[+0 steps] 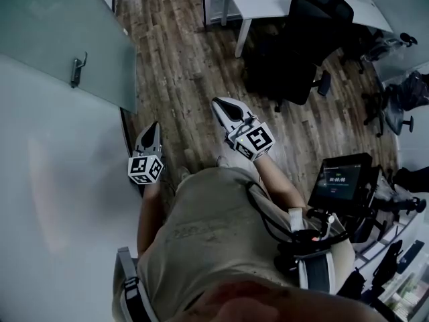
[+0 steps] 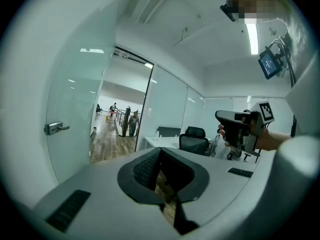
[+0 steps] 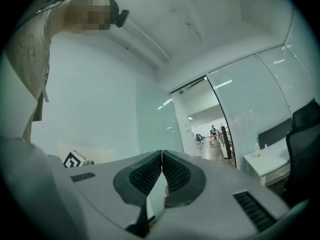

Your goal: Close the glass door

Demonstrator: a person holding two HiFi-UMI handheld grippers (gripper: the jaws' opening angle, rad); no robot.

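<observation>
Presently the door (image 1: 60, 39) stands open at upper left, handle (image 1: 78, 69) untouched; left gripper (image 1: 153, 127) and right gripper (image 1: 220, 104), both clenched on nothing, sit at centre; the left should likely hook the handle and swing the door steadily.

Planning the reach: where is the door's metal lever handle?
In the head view the metal lever handle sits upper left on the frosted glass door, beyond the left gripper.
</observation>
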